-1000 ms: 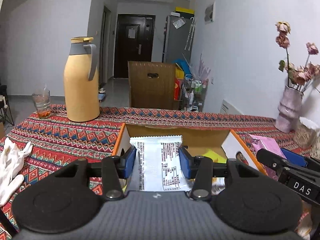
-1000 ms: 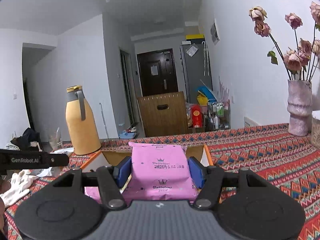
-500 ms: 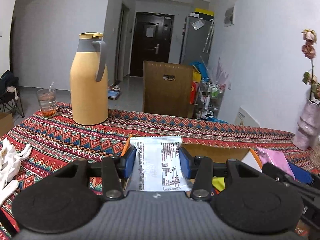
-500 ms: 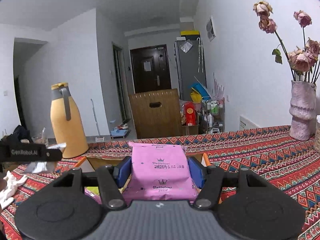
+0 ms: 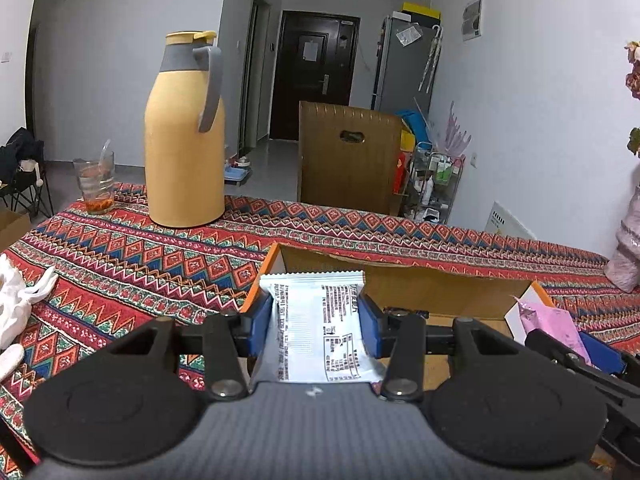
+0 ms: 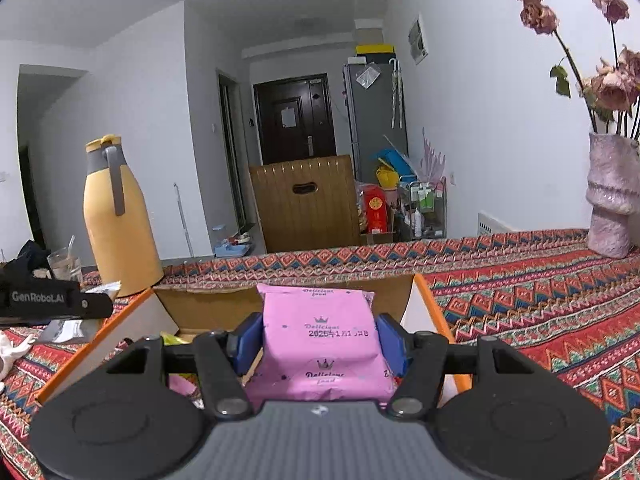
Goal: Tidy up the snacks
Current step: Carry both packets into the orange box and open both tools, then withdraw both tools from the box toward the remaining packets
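My left gripper (image 5: pixel 316 320) is shut on a white snack packet (image 5: pixel 320 332) with black print, held over the near left corner of an open cardboard box (image 5: pixel 400 280) with orange edges. My right gripper (image 6: pixel 320 336) is shut on a pink snack packet (image 6: pixel 320 344), held over the same box (image 6: pixel 208 300). The right gripper and its pink packet (image 5: pixel 552 328) show at the right of the left wrist view. The left gripper (image 6: pixel 52 300) shows at the left edge of the right wrist view. Yellow and pink packets lie inside the box, mostly hidden.
A patterned tablecloth (image 5: pixel 140 264) covers the table. A yellow thermos jug (image 5: pixel 184 136) and a glass (image 5: pixel 94 188) stand at the far left. White gloves (image 5: pixel 16 300) lie at the left edge. A pink vase (image 6: pixel 612 196) with dried roses stands at the far right.
Both grippers have moved left and down a little with their packets; the box has shifted right in the left wrist view. Both grips are unchanged.
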`<action>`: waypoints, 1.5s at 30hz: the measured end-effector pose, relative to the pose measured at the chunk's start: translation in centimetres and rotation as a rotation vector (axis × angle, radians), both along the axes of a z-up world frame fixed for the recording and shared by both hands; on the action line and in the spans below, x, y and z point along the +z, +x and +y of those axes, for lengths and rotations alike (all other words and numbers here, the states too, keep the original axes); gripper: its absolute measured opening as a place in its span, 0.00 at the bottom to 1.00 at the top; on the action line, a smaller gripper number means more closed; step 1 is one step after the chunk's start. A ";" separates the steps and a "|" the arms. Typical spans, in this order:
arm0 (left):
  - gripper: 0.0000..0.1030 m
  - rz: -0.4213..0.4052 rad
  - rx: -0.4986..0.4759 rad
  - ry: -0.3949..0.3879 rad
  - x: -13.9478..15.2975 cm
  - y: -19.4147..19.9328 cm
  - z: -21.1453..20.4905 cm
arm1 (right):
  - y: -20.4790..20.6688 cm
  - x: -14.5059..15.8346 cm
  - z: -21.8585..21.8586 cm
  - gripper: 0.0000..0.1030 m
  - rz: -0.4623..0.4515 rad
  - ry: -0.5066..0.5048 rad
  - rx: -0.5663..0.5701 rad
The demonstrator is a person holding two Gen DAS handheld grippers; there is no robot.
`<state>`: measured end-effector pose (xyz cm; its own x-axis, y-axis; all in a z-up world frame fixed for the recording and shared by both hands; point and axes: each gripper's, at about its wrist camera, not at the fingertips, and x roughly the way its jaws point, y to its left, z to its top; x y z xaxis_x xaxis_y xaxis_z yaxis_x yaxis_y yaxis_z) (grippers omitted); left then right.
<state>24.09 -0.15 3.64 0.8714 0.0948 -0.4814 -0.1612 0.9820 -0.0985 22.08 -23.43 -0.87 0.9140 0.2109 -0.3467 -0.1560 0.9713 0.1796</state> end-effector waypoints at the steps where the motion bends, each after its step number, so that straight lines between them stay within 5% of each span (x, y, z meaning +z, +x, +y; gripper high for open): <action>1: 0.45 0.004 -0.003 0.003 -0.2 0.1 -0.1 | 0.0 -0.1 0.0 0.59 0.002 0.001 0.002; 11: 0.48 0.000 -0.021 0.006 -0.3 -0.1 -0.5 | -0.4 -0.1 0.2 0.59 0.005 -0.002 0.025; 15: 0.77 -0.017 -0.014 0.008 -0.2 -0.5 -0.5 | -0.5 0.1 0.1 0.64 0.007 -0.002 0.024; 19: 0.99 -0.048 0.007 0.014 0.1 -1.1 -0.5 | -0.9 0.1 -0.2 0.96 -0.004 0.009 0.009; 45: 1.00 -0.080 0.019 0.009 2.1 -3.1 -0.7 | -2.9 2.1 -1.0 1.00 -0.060 0.009 -0.017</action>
